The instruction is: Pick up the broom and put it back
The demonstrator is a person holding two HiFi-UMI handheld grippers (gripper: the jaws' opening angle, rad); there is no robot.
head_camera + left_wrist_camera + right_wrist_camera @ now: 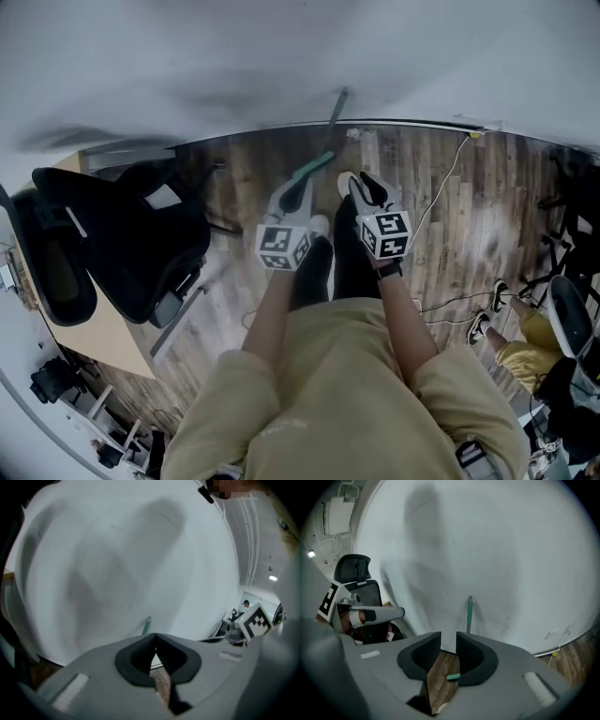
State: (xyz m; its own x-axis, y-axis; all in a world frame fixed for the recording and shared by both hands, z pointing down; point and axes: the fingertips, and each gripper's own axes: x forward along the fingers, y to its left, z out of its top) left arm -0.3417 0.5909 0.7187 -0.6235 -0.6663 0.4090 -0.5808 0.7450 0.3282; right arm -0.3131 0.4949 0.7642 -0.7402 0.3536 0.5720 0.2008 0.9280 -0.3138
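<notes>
The broom (315, 166) leans on the white wall ahead, its green handle rising to a grey tip; its lower end is hidden behind my grippers. The left gripper (292, 193) hangs just short of it, jaws shut with nothing between them. In the left gripper view the broom handle (146, 626) shows just above the touching jaw tips of the left gripper (154, 641). The right gripper (362, 185) is beside it, open and empty. In the right gripper view the handle (469, 613) stands beyond the gap of the right gripper (448, 641), and a green piece (453, 677) shows on the floor below.
A black office chair (131, 234) and a wooden desk (103, 342) stand at the left. A white cable (442, 192) runs across the plank floor at the right. Another person's legs and shoes (511, 328) are at the far right. My own legs fill the lower middle.
</notes>
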